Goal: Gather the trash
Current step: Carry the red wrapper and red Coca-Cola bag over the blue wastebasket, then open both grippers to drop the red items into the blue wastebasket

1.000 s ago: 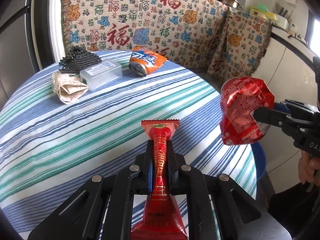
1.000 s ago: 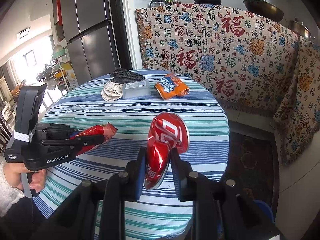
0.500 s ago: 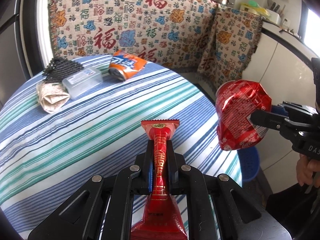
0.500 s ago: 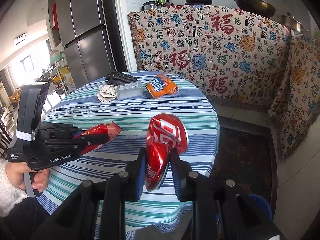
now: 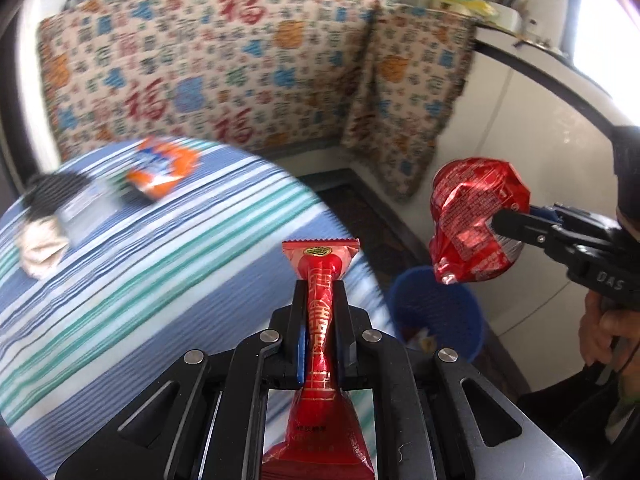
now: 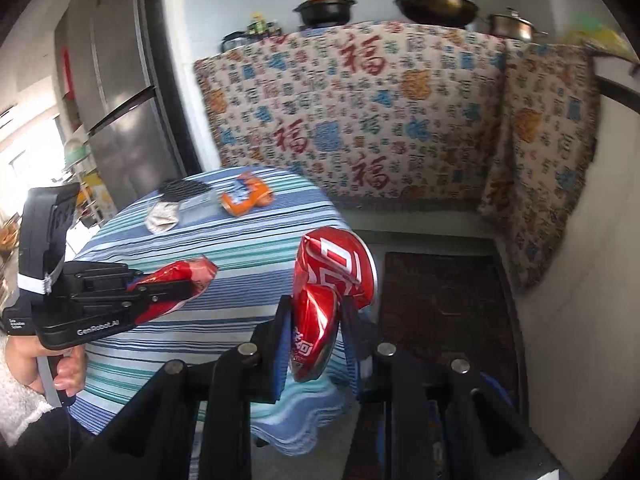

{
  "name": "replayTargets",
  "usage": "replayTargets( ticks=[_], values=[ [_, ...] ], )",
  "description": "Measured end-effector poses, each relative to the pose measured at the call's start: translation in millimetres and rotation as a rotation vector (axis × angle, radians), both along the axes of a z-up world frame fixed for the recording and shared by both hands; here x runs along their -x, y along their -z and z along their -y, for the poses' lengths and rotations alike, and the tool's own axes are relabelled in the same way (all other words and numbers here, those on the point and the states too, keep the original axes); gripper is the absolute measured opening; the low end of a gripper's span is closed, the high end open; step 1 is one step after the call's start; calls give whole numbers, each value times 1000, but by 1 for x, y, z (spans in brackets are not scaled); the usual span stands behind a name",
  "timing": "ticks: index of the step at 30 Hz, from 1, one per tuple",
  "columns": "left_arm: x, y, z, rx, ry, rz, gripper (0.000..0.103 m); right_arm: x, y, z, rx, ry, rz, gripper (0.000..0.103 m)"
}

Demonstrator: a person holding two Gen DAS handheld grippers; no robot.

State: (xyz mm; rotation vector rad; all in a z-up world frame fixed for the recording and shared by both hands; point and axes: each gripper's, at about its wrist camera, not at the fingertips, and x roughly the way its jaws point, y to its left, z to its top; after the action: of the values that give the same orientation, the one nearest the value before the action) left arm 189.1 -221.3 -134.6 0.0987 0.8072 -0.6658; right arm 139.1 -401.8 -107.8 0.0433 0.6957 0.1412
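My left gripper (image 5: 319,292) is shut on a narrow red snack wrapper (image 5: 318,264) and holds it above the right edge of the striped round table (image 5: 160,264). It also shows in the right wrist view (image 6: 176,288). My right gripper (image 6: 314,308) is shut on a crumpled red foil bag (image 6: 328,276), which hangs in the air (image 5: 476,224) above a blue mesh trash bin (image 5: 436,312) on the floor beside the table. An orange snack bag (image 5: 160,168) lies on the far side of the table.
A clear plastic box (image 5: 84,204), a crumpled paper wad (image 5: 40,248) and a dark knitted item (image 5: 52,188) lie at the table's far left. A patterned cloth (image 6: 360,112) covers the counter behind. A white cabinet (image 5: 540,184) stands right of the bin. A dark rug (image 6: 440,296) covers the floor.
Both grippers have swung to the right, off the table's edge, with their wrappers still held. The blue bin has come into view under the foil bag.
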Motion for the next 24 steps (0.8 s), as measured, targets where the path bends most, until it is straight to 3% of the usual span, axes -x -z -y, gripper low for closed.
replayTargets(
  ticks=[5,11,21,24],
  values=[
    [8,-5,60,33,86,-14,8,24,3,62,16,134,-22,23],
    [18,6,132,44,183,-50,8,46,28,131,-6,259,-97,24],
    [13,53,220,19,257,-145,10,50,79,194,-69,310,-209,26],
    [10,63,235,19,271,-160,18,48,91,204,-82,315,-218,26]
  ],
)
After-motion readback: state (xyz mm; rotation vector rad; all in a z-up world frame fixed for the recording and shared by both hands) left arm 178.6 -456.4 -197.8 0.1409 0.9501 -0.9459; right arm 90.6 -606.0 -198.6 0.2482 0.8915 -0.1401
